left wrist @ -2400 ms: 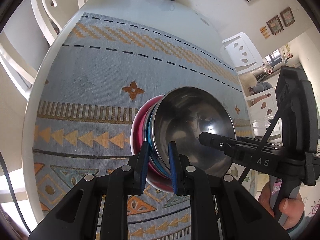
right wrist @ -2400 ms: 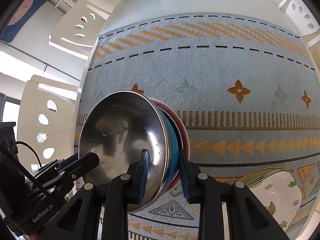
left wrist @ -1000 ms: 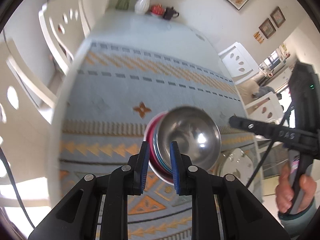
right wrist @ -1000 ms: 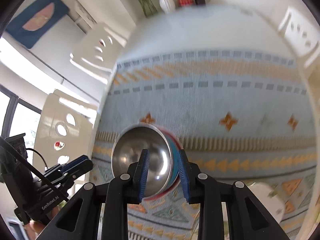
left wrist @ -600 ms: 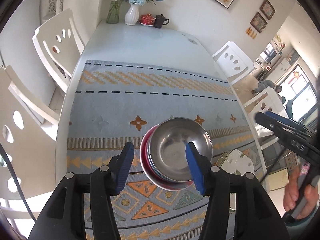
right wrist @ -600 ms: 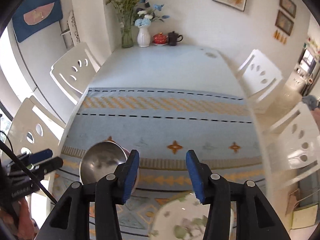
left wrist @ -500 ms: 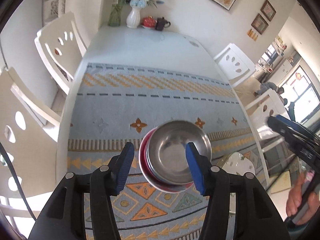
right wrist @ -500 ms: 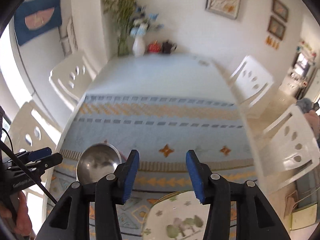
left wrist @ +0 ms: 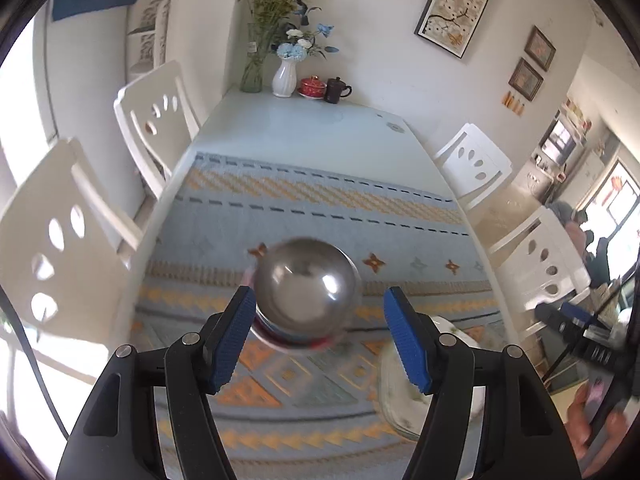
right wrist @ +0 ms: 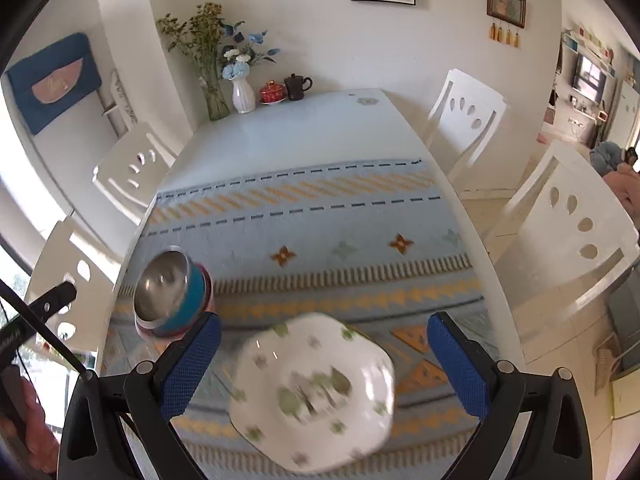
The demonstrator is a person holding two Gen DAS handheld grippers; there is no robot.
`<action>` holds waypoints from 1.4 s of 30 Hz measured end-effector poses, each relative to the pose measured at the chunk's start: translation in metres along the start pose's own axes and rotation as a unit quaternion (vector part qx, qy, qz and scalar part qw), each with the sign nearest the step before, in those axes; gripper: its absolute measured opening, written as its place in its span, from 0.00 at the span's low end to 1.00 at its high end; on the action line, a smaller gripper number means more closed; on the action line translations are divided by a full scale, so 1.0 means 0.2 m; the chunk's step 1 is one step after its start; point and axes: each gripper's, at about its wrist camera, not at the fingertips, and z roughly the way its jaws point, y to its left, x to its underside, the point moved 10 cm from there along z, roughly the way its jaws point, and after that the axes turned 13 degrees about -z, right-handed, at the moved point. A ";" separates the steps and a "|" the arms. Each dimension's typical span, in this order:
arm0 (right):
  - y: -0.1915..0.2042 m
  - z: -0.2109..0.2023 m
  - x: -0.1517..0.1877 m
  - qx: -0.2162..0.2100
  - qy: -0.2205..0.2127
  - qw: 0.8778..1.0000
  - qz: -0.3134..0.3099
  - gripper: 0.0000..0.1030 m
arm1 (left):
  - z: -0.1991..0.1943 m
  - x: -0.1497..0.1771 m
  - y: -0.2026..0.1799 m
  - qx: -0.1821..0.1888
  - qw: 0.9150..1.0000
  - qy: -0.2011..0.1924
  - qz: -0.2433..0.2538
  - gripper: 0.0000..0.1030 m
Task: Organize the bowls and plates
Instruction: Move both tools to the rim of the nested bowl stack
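Left wrist view, left to right: two white cut-out chairs (left wrist: 76, 240) on the left side of the long white table (left wrist: 304, 124). Left gripper (left wrist: 320, 336) has its blue-padded fingers (left wrist: 234, 336) spread wide, holding nothing. Between and beyond them sits one stack of nested bowls (left wrist: 306, 292) on the blue-and-orange patterned table runner (left wrist: 312, 208): shiny steel bowl on top, a sliver of red rim showing below; blurred, so layer count is unclear from here. Stack is free of both pads. Right of the stack, one white plate's edge (left wrist: 400, 392) shows behind the right finger. Far end of the table: one glass vase of stems, one white vase with blue flowers (left wrist: 285, 78), one red lidded cup (left wrist: 312, 86), one dark mug (left wrist: 335, 90). Two more white chairs on the right side. Other tool and the hand holding it are visible at far right, blurred.

Right wrist view, left to right: left tool's tip (right wrist: 48, 300) at the left edge. Bowl stack stands near the runner's left edge, three layers countable: steel, teal, pink/red at the bottom. Right gripper (right wrist: 324, 356) is also wide open, empty. One white scalloped plate with green leaf print (right wrist: 316, 388) lies flat on the runner between its fingers, touching neither as far as the blur allows. Stack and plate are apart, side by side. Two white chairs on the right.
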 end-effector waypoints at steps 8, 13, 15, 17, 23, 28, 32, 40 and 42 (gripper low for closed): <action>0.00 -0.01 0.35 -0.058 0.053 0.997 -0.006 1.00 | -0.16 0.17 -0.07 -0.062 0.997 -0.037 -0.016 0.63; 0.01 -0.07 0.34 -0.072 0.031 0.997 0.015 1.00 | -0.27 0.18 0.04 -0.187 0.979 -0.085 0.004 0.63; 0.01 -0.04 0.38 -0.087 0.051 0.995 0.018 1.00 | -0.28 0.18 0.07 -0.193 0.978 -0.081 -0.003 0.63; 0.01 -0.02 0.43 -0.096 0.062 0.993 0.026 1.00 | -0.31 0.20 0.08 -0.163 0.983 -0.078 -0.029 0.63; -0.02 -0.14 0.34 -0.082 -0.015 0.996 0.040 1.00 | -0.35 0.21 0.00 -0.179 0.979 -0.096 0.013 0.63; 0.06 -0.07 0.29 -0.095 -0.006 0.995 0.020 1.00 | -0.20 0.26 0.00 -0.156 0.987 -0.033 0.036 0.63; 0.15 0.01 0.27 -0.118 0.023 0.992 0.023 1.00 | -0.11 0.23 0.10 -0.113 0.993 0.009 -0.007 0.63; 0.44 0.13 0.17 -0.142 0.049 0.989 0.010 1.00 | -0.04 0.08 0.32 -0.077 0.995 0.042 -0.050 0.63; 0.51 0.16 0.14 -0.152 0.055 0.987 0.007 1.00 | -0.03 0.04 0.34 -0.088 0.994 0.039 -0.045 0.63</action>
